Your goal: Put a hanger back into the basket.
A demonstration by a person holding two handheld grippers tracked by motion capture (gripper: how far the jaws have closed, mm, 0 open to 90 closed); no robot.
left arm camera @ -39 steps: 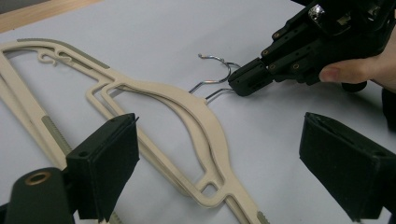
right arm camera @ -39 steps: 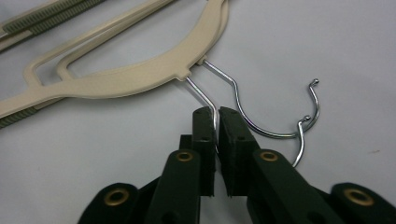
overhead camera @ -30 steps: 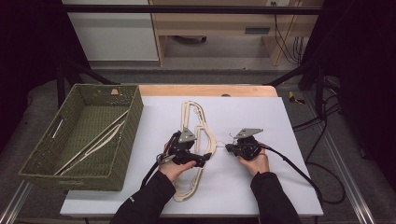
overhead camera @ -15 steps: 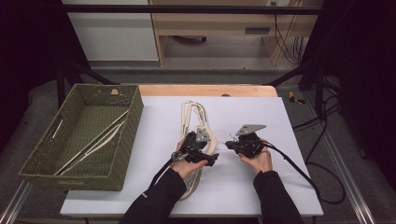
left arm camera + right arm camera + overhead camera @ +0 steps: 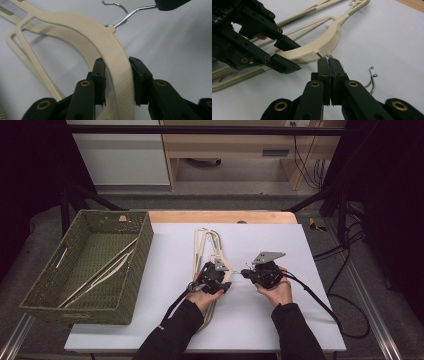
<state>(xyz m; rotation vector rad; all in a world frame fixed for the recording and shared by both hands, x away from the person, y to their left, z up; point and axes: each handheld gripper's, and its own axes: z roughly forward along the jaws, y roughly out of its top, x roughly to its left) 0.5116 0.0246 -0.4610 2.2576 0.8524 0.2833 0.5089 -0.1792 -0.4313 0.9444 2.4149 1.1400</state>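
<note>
A cream hanger point(image 5: 105, 42) is held off a pile of hangers point(image 5: 205, 245) near the middle of the white table point(image 5: 310, 250), well right of the green basket point(image 5: 90, 265). The left gripper point(image 5: 117, 82) is set astride the hanger's curved shoulder; its jaws have just been closing, and the pads point(image 5: 100, 80) are seen at the band's edges, though a firm press cannot be confirmed. The right gripper point(image 5: 328, 62) is closed tight on the wire hook point(image 5: 322, 55) where it leaves the hanger's neck.

Several risks can be judged from this. The thin wire could be twisted or pulled through the right jaws if the two hands are moved apart or turned unequally. The smooth, curved band could be squeezed sideways out of the left jaws if they are shut off-centre. A second hook point(image 5: 372, 77) lies loose on the table just right of the right gripper, and another hanger point(image 5: 32, 60) lies directly under the held one, so either could be snagged and dragged along during a carry towards the basket, where other hangers point(image 5: 100, 270) are already laid.

Against the earlier high views, the left gripper has been brought right and nearer, onto the hanger's shoulder, and the right one has been raised slightly.
</note>
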